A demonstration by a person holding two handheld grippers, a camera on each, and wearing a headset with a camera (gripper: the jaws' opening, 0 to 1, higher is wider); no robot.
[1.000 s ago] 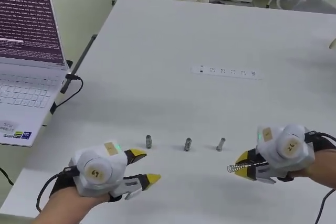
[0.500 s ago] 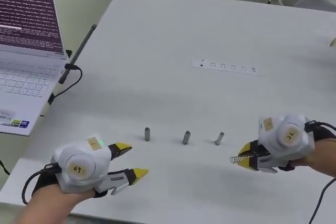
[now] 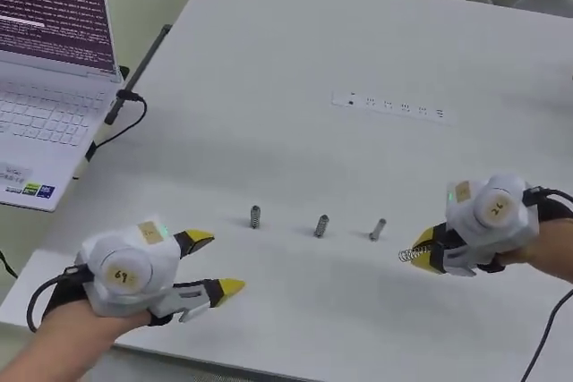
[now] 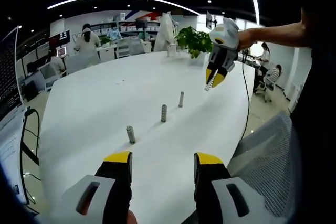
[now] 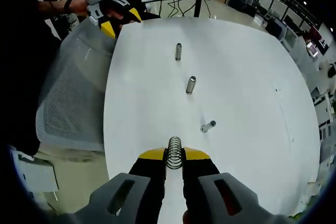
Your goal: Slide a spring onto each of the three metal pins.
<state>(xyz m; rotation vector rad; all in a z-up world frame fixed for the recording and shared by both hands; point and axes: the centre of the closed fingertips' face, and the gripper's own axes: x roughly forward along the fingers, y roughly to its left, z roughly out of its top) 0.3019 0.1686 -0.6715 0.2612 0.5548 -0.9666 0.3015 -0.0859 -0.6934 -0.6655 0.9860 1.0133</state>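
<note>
Three short metal pins stand in a row on the white table. The left pin (image 3: 255, 216) and the middle pin (image 3: 321, 226) look ribbed, with springs on them. The right pin (image 3: 378, 229) looks bare and leans a little. My right gripper (image 3: 419, 253) is shut on a spring (image 3: 409, 255), which sticks out toward the right pin from a short way off. In the right gripper view the spring (image 5: 174, 159) sits between the yellow tips, with the bare pin (image 5: 208, 126) just ahead. My left gripper (image 3: 209, 263) is open, near the front edge, left of the pins.
An open laptop (image 3: 45, 87) sits at the far left with a cable (image 3: 134, 96) running beside it. A white power strip (image 3: 396, 106) lies beyond the pins. The table's front edge (image 3: 295, 366) is close to both grippers.
The head camera has shifted. My left gripper has drifted left, away from the pins. My right gripper, still holding the spring, has edged a little nearer the right pin.
</note>
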